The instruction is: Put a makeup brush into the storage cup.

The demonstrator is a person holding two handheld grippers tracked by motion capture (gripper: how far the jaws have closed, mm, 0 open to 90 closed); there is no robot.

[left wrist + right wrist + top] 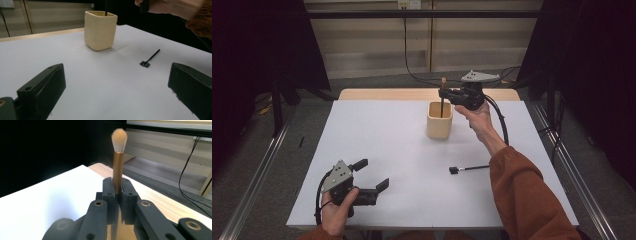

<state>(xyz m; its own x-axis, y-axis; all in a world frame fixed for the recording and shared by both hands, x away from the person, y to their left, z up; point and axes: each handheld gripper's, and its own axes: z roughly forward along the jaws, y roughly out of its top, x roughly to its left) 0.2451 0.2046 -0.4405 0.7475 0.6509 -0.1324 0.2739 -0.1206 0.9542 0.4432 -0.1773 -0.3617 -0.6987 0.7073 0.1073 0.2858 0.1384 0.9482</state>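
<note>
Two claws are here. One, the right claw point(443, 93), pinches a brush point(118, 157) upright, its dark handle down in the cream cup point(439, 121) on the bench point(377, 145). Left claw point(374, 174) sits spread wide, holding nothing. Another small brush point(468, 169) lies flat nearby.

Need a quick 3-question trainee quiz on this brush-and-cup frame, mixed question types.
1. True or false: the right claw is shut on the makeup brush.
2. Where does the brush's lower end sit? A) inside the cream cup B) flat on the white table C) in the left claw
3. What lies on the table near the person's right forearm?

Key: 1 true. 2 A. 3 a small black brush, lying loose.
</note>
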